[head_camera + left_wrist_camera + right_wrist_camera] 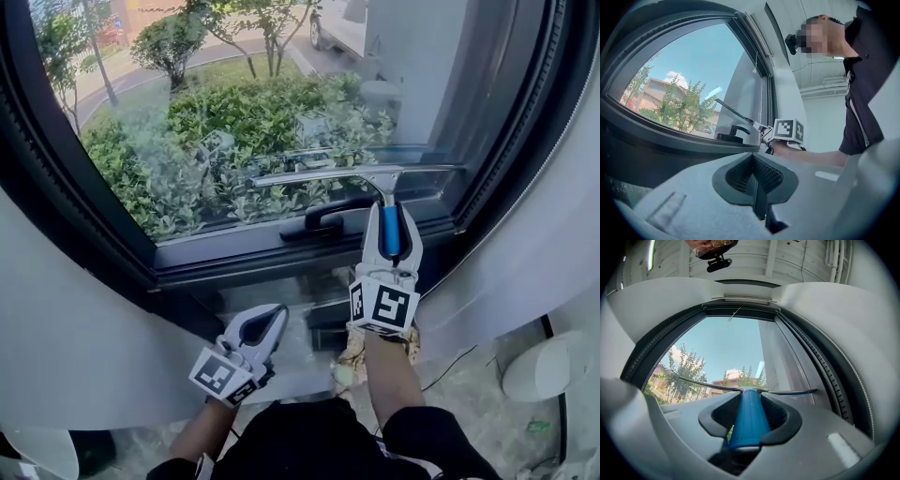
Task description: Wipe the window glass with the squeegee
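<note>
The jaws of your right gripper (389, 214) clamp the blue-handled metal squeegee (356, 174) (left gripper (269, 322): jaws together, empty); pulled lower, its blade may snag the black window handle (323, 217).

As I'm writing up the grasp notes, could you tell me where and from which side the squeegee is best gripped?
By its blue handle, from the near end, away from the glass: it is a straight round bar, and the wide blade sits crosswise at the far end. The right gripper holds it just so.

text: none legible | numbers: none | signs: black-and-white square markers only — on left cube (222, 373), right cube (384, 305)
</note>
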Demonstrator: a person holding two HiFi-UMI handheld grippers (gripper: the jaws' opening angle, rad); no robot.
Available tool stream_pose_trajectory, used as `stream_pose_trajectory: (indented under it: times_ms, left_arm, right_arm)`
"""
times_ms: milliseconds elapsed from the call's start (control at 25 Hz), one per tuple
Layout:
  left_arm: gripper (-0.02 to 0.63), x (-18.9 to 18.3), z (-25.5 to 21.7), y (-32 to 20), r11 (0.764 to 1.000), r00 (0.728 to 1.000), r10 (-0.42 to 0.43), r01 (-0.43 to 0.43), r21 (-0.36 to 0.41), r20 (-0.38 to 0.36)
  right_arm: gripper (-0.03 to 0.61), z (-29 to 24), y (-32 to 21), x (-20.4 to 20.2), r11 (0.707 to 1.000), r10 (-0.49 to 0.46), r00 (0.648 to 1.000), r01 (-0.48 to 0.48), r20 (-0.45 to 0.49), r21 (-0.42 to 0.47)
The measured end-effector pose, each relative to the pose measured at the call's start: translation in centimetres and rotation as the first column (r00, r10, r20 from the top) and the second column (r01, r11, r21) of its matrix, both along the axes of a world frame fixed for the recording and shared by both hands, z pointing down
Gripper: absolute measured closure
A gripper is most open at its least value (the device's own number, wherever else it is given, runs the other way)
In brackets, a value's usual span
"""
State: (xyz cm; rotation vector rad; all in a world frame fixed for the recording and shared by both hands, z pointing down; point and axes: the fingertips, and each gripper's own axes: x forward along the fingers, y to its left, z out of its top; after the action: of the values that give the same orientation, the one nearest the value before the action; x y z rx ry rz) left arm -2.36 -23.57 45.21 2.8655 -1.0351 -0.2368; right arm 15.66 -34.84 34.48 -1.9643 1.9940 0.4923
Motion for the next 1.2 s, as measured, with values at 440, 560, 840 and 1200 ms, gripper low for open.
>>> stream_pose_trajectory:
  times_ms: [440,560,840,1200]
  left_arm:
    - [0.614,0.0,1.1,0.3,1.0,1.0,0.01,-0.01,-0.017,-0.001]
    - [0.614,0.1,0.7,0.4,1.0,1.0,0.012,-0.012,-0.01,-0.012]
    - [0.614,0.4,0.7,0.5,1.0,1.0,0.016,-0.017,-0.012,-0.006]
    - [0.614,0.8,0.9,1.1,1.0,1.0,0.016,-0.015,-0.015,0.012]
  right_arm:
    - [0.443,1.4,0.3,0.0,0.999,0.007,1.0,-0.007,-0.003,-0.033]
    - [0.443,1.5,0.3,0.0,0.999,0.006,1.0,-0.006,-0.01,-0.035]
    - [0.443,2.2,0.1,0.1,0.997,0.004,1.0,-0.003,0.014,-0.075]
    - [0.443,2.9,0.3,0.2,0.996,-0.008,1.0,0.008,0.0,-0.094]
